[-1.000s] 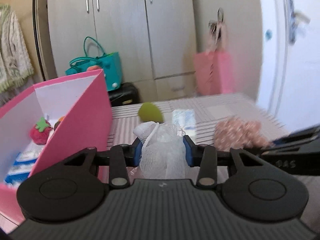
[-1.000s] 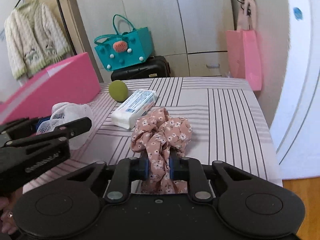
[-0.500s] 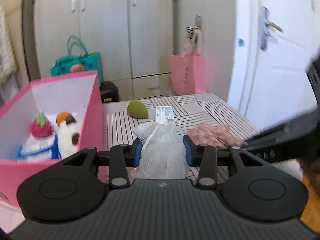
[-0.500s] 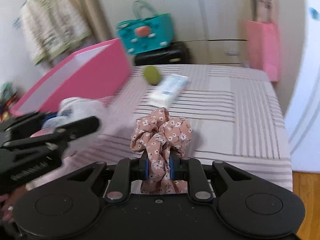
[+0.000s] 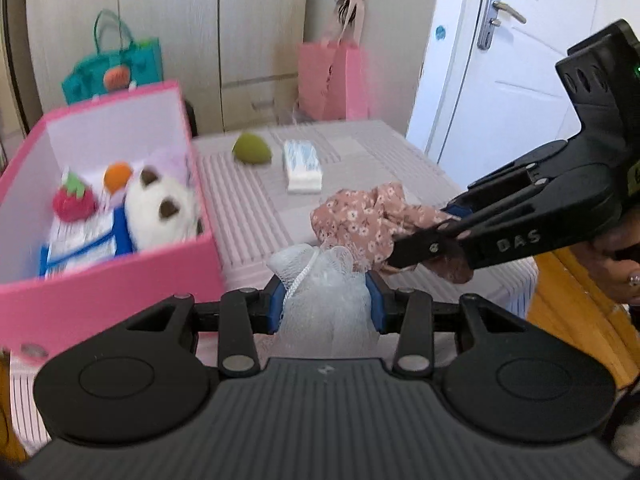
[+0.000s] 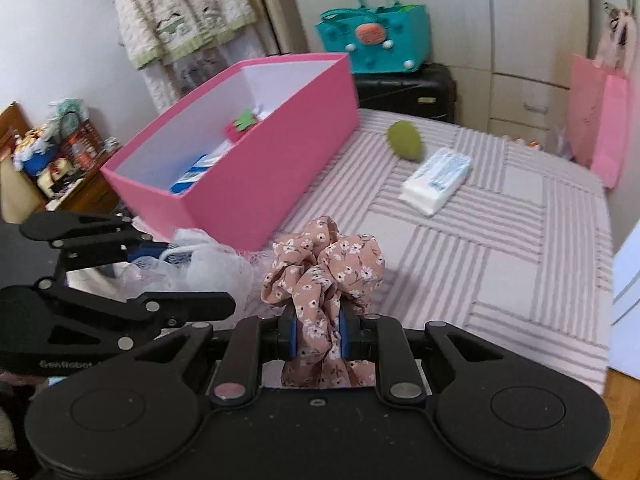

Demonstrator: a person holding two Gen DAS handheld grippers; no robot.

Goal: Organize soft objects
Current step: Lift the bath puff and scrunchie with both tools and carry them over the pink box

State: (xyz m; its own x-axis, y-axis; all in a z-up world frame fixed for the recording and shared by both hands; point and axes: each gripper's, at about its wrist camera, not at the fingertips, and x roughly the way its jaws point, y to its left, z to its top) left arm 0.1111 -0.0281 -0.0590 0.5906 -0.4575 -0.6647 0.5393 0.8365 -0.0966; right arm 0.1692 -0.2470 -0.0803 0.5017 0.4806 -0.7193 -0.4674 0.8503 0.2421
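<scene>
The left gripper point(image 5: 326, 300) pinched a white mesh pouf point(image 5: 324, 280) above the striped table point(image 5: 256, 200); the right gripper point(image 5: 420, 246) clamped a floral scrunchie point(image 5: 360, 220) beside it. A pink box point(image 5: 112, 296) held a strawberry plush point(image 5: 74, 202) and white plush toy point(image 5: 160, 212)

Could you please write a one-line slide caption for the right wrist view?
Right gripper clamps a floral scrunchie above the striped table, pink box ahead.
</scene>
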